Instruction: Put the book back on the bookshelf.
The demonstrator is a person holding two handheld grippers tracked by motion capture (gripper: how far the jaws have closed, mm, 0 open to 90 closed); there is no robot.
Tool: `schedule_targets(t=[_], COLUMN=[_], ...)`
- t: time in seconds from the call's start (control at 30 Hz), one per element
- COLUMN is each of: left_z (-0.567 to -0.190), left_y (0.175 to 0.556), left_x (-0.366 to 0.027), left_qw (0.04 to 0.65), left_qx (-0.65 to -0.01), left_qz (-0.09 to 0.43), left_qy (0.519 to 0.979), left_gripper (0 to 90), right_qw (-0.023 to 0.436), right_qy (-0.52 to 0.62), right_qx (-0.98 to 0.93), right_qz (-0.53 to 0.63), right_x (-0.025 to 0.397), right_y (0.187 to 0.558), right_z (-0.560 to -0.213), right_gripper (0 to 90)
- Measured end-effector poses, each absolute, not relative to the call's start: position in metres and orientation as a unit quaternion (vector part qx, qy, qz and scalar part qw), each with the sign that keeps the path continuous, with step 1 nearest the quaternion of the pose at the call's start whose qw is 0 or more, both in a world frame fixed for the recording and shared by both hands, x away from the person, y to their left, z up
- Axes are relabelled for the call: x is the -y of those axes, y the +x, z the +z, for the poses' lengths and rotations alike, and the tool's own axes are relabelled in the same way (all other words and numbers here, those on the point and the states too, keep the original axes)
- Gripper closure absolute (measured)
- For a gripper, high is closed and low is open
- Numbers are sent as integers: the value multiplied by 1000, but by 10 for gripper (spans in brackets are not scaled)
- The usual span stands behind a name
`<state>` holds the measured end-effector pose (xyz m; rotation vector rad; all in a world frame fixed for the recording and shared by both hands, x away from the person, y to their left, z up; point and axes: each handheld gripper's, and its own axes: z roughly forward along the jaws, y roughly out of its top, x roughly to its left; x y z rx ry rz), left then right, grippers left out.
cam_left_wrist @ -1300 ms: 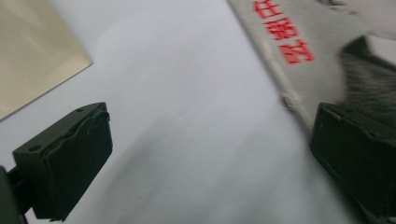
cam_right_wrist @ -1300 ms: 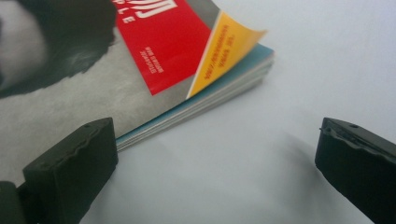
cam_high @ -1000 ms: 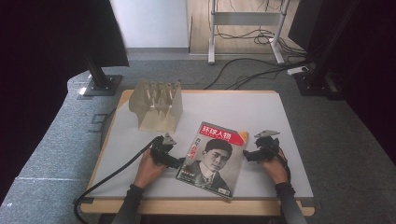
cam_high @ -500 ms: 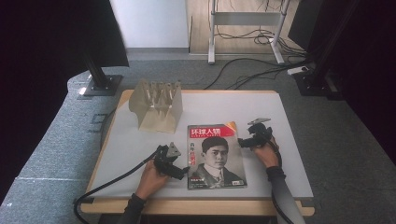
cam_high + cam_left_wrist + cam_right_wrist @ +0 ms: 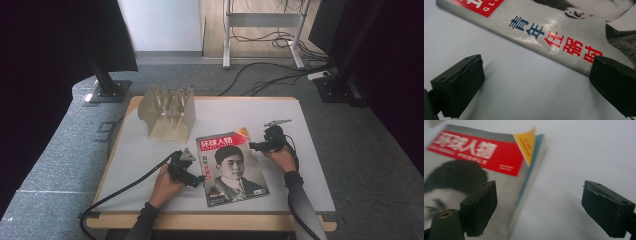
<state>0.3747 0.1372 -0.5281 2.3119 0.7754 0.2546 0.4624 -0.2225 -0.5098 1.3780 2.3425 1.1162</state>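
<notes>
White covers the table [image 5: 300,115], with a wood edge running round it; a magazine [image 5: 232,167] lies flat near the middle, a bit toward 5 o'clock, with its top edge turned toward 12 o'clock; its cover has a red name band [image 5: 218,143], a big black-and-white photo of a person, and a small orange corner flap [image 5: 527,143] that curls up a little at the top corner; in the right gripper view a thin blue-green line shows along the page edge under that flap; the left gripper [image 5: 196,181] sits at 9 o'clock of the magazine, held by the person's left hand [image 5: 165,185], and its tip is just beside the spine edge; in the left gripper view its two black jaws stand wide apart with nothing between them but bare table, and the far jaw is right at the magazine's edge by the red and blue letters [image 5: 554,37]; the right gripper [image 5: 255,146] is at 3 o'clock of the magazine, held by the right hand [image 5: 282,157]; in the right gripper view its jaws are wide too, one over the cover and one over bare table, holding nothing; a folded wooden rack [image 5: 169,111] stands at 11 o'clock of the magazine, well apart from it; a black cable [image 5: 125,187] trails from the left gripper toward 7 o'clock.
</notes>
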Motion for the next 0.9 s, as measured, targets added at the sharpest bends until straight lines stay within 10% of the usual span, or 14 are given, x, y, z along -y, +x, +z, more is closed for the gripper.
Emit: schedule_targets(t=[0.9], left_z=[-529], left_y=[374], left_x=[-136], left_qw=[336], left_qx=[-295], left_qz=[103], left_qy=[889], left_gripper=[0], right_qw=[7], right_qy=[463], right_qx=[-789], right_qz=[404], right_x=[200], right_y=[453], right_z=[-512], right_gripper=[379])
